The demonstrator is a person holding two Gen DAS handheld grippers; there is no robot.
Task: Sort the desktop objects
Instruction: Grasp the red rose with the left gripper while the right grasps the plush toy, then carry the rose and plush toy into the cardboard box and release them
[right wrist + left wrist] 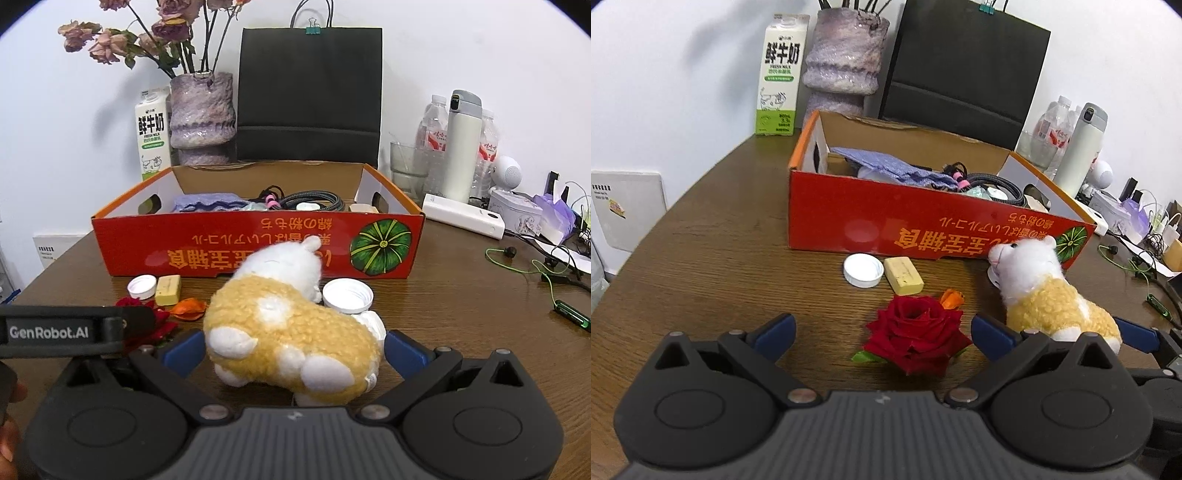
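Both tongs stand wide apart and hold nothing: the right tongs (293, 350) flank the plush sheep (291, 332) lying on the desk (701, 258) before the red box (258, 254), the left tongs (882, 332) bracket the red rose (916, 334). Closing on the sheep could knock the white cap (348, 295) touching it, and the soft fleece may slip.

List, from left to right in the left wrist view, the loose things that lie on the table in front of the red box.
White bottle cap → yellow eraser → red rose → alpaca plush toy. I leave out the small orange petal, since it overlaps the rose.
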